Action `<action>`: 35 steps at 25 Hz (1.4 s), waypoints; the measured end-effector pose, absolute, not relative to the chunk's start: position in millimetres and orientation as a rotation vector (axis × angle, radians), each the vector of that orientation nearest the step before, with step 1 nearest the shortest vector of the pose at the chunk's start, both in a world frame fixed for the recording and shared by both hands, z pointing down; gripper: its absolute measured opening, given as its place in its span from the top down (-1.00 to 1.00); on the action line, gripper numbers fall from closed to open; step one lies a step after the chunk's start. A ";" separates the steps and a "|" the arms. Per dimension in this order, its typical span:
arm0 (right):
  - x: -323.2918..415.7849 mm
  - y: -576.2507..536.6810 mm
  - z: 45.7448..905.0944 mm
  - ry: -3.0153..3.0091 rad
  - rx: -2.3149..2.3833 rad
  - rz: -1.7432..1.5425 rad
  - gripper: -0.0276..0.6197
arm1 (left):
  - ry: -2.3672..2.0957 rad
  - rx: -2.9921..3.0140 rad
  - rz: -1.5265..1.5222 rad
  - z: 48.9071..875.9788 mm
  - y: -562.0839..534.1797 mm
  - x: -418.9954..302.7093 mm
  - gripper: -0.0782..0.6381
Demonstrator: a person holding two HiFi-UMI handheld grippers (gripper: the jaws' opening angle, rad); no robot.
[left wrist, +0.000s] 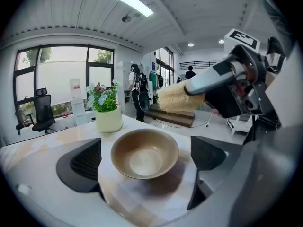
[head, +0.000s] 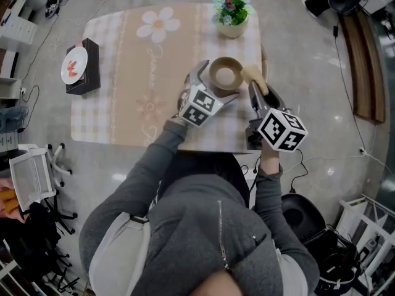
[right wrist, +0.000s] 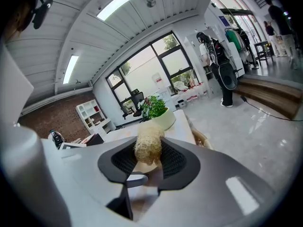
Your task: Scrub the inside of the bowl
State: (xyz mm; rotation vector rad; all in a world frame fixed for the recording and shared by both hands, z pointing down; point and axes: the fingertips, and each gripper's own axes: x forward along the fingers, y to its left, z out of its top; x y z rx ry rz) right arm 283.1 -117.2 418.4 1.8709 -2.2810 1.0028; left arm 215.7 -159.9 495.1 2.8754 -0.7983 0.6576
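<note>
Bowl (head: 226,76) near table's (head: 123,73) right edge, between left gripper's (left wrist: 147,157) wide-apart jaws, ungripped; right gripper (right wrist: 149,157) clamps fibrous scrubber (right wrist: 148,145) beside it; risk: scrubbing pressure slides loose bowl off edge.

My bowl (left wrist: 144,154) looks hard and smooth, brown with a soft shine inside. The pads (left wrist: 85,162) on my left gripper (left wrist: 144,161) are black, dull and ribbed, and its body looks like grey matt plastic. My right gripper (right wrist: 148,161) has the same dull, ribbed black pads. The brush (right wrist: 148,144) has a rough, scratchy head like dry straw. The table (head: 123,73) has a checked cover that looks flat and smooth; I can't tell if it is cloth. The flower pot (head: 232,28) is smooth and creamy. The floor (head: 296,66) is hard and shiny.
</note>
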 end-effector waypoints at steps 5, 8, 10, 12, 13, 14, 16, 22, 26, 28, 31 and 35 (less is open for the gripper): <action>287.0 -119.5 428.1 -2.245 1.854 1.015 0.55 | -0.772 2.866 0.676 508.2 -167.2 223.6 -0.85; 286.5 -123.0 433.6 -2.238 1.829 1.021 0.55 | -0.773 2.874 0.682 510.8 -172.6 226.6 -0.85; 285.4 -125.0 436.5 -2.235 1.810 1.023 0.55 | -0.770 2.880 0.682 511.7 -175.1 228.5 -0.85; 283.7 -126.9 439.7 -2.230 1.796 1.028 0.55 | -0.753 2.875 0.678 513.6 -176.1 230.6 -0.85; 282.6 -128.0 441.4 -2.227 1.792 1.034 0.55 | -0.739 2.869 0.675 515.1 -176.1 231.6 -0.85; 281.5 -129.1 443.1 -2.225 1.789 1.042 0.55 | -0.723 2.862 0.674 516.9 -175.9 232.6 -0.85; 279.4 -131.5 446.5 -2.220 1.786 1.055 0.55 | -0.693 2.856 0.678 520.2 -175.7 234.7 -0.85; 276.5 -133.6 454.8 -2.201 1.776 1.076 0.55 | -0.653 2.865 0.688 523.6 -175.2 238.4 -0.85; 276.0 -136.0 459.5 -2.193 1.771 1.095 0.55 | -0.641 2.869 0.679 523.6 -176.2 238.8 -0.85; 275.7 -137.5 460.4 -2.191 1.764 1.092 0.55 | -0.641 2.871 0.676 522.3 -176.4 239.3 -0.84; 273.8 -140.8 460.7 -2.190 1.727 1.066 0.55 | -0.649 2.870 0.678 522.1 -176.4 239.4 -0.84; 268.7 -147.4 455.8 -2.205 1.628 0.994 0.55 | -0.658 2.870 0.682 522.5 -176.8 239.3 -0.83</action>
